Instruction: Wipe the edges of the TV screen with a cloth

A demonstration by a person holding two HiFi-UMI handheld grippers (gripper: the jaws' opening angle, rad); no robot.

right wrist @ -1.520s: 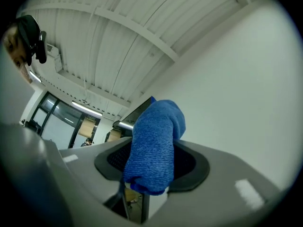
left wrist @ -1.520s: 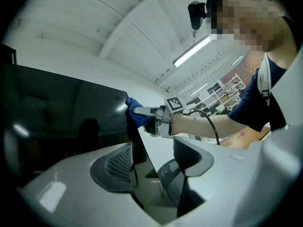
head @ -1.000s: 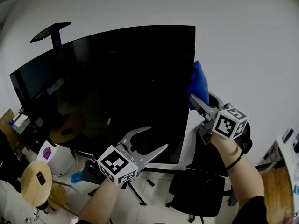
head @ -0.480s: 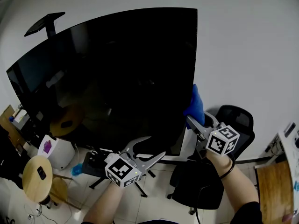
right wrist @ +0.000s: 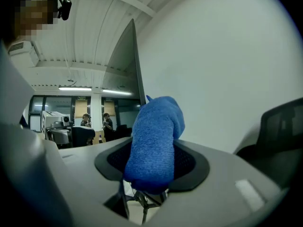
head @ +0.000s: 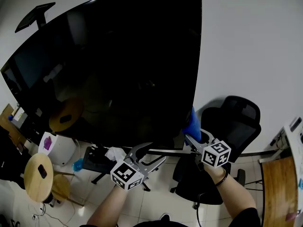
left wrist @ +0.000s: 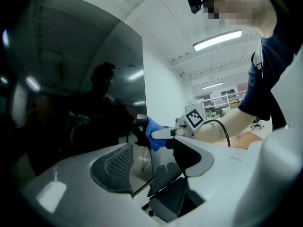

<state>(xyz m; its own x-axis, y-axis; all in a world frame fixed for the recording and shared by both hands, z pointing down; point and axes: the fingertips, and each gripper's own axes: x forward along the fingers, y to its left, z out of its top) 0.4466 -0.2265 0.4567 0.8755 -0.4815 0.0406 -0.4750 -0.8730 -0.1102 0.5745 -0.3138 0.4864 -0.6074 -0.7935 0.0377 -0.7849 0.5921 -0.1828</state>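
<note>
The big black TV screen (head: 109, 65) fills the head view, with its right edge (head: 195, 70) running down against the white wall. My right gripper (head: 193, 137) is shut on a blue cloth (head: 192, 125), which is pressed against the TV's right edge near the lower right corner. In the right gripper view the cloth (right wrist: 154, 141) bulges between the jaws and wraps the thin screen edge (right wrist: 137, 70). My left gripper (head: 154, 152) hangs open and empty below the TV's bottom edge. In the left gripper view the cloth (left wrist: 154, 132) shows at the screen's edge.
A black office chair (head: 234, 122) stands right behind the right gripper, by the wall. The TV stand's legs (head: 142, 186) spread on the tiled floor. A round wooden stool (head: 38, 176) and a white bin (head: 57, 155) stand lower left, and a wooden tabletop (head: 277, 188) at right.
The right gripper has slid the blue cloth down the TV's right edge from mid-height to near the lower corner. The open left gripper has sunk too, now below the screen.
</note>
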